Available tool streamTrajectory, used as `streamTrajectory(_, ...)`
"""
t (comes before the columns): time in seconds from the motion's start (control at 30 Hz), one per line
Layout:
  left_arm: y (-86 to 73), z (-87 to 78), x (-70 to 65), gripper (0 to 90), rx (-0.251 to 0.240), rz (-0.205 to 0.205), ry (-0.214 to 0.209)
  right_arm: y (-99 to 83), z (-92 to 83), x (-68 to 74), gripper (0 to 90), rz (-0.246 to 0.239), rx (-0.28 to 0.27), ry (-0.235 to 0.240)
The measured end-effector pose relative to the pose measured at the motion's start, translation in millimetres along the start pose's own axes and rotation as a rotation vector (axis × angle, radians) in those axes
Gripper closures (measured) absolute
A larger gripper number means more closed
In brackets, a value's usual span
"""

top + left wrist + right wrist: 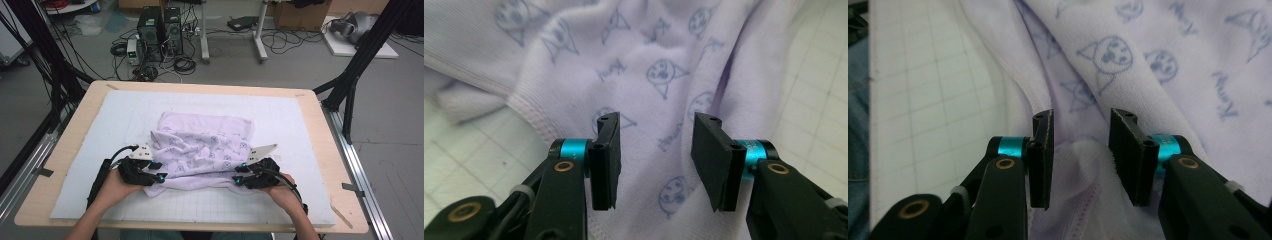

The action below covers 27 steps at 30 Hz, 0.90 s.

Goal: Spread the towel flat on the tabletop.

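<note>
Two grippers are set at the near hem of the lilac printed garment [202,150], which lies bunched at the middle of the gridded mat [280,110]. Left gripper [655,160]: jaws parted, cloth beneath, nothing pinched. Right gripper [1080,157]: jaws parted, a fold bulging between the pads, apparently unpressed. Risk judged: on withdrawal that fold may be snagged and the fold dragged askew. No containers are seen on the table.
</note>
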<state>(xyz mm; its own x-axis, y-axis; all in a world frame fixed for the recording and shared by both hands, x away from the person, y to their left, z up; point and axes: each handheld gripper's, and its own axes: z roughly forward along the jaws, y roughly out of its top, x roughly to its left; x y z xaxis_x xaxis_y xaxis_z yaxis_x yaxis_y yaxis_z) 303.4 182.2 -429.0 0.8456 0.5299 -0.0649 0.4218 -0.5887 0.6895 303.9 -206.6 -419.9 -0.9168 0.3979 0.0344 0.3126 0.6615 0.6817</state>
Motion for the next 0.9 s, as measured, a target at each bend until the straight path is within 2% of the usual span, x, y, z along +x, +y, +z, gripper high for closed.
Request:
streamTrajectory(0.03, -2.1, 3.1, -0.2, 56.9, 0.01, -0.003, -0.004, -1.3, 3.0, -0.4, 62.6, -0.005, 0.007, 0.002)
streamTrajectory(0.1, -4.7, 4.3, -0.8, 59.0, -0.001, -0.001, -0.005, -4.3, 7.7, 0.0, 64.1, 0.004, 0.017, 0.01)
streamTrajectory(0.17, -4.7, 4.1, -2.4, 63.5, 0.0, 0.01, -0.001, -7.1, 11.6, 1.5, 66.2, 0.007, 0.007, 0.015)
streamTrajectory(0.27, -4.4, 5.1, -5.1, 69.7, 0.001, 0.026, 0.022, -8.8, 12.0, 3.0, 70.9, 0.012, 0.001, 0.014)
streamTrajectory(0.47, -4.1, 4.5, -8.2, 84.7, 0.004, 0.05, 0.014, -8.6, 10.4, 6.8, 80.0, -0.012, 0.008, 0.003)
streamTrajectory(0.57, -4.3, 2.5, -10.6, 86.4, 0.004, 0.059, 0.017, -8.6, 6.7, 8.2, 81.1, -0.013, -0.007, 0.013)
streamTrajectory(0.9, -4.1, -15.9, -21.0, 87.0, -0.046, 0.066, 0.01, -9.3, -12.9, 18.6, 81.1, -0.013, -0.072, 0.032)
